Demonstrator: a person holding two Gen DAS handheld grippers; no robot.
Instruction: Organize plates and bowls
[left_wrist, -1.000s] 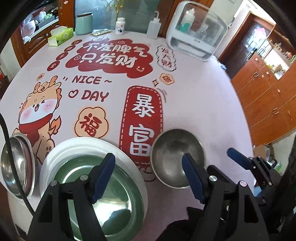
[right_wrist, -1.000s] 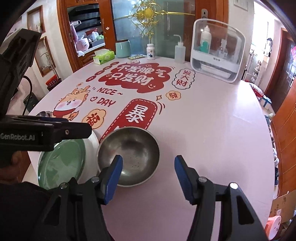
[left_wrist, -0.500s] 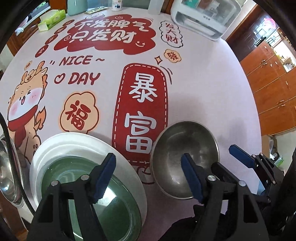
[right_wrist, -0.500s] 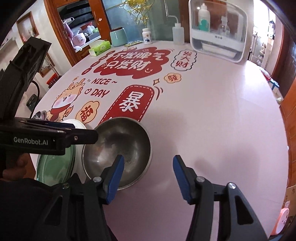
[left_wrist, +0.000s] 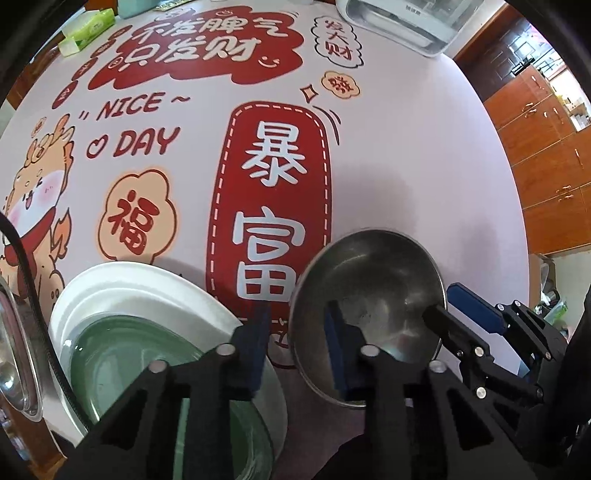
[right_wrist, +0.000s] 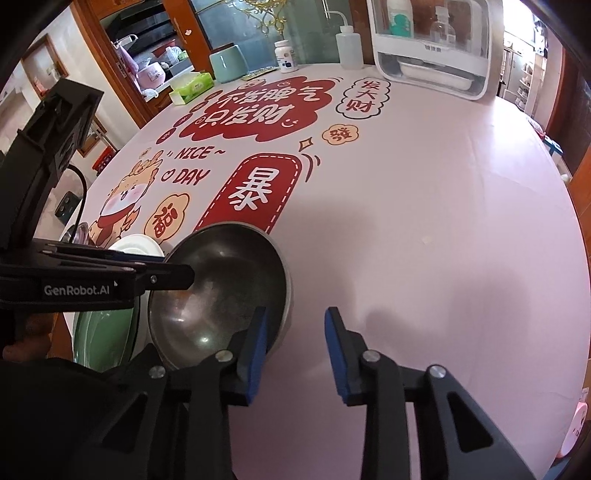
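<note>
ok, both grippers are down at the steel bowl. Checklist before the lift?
1. Left gripper straddles one rim of the steel bowl: ok.
2. Right gripper straddles the opposite rim: ok.
3. Pads pressing the rim: not ok. Both grippers' jaws have just been closing, but gaps show on each side of the rim.
4. Nothing loose inside the bowl: ok.
5. Bowl apart from the white plate: ok, a strip of table shows between them in the left wrist view.
6. Bowl sitting flat on the table: cannot tell.
</note>
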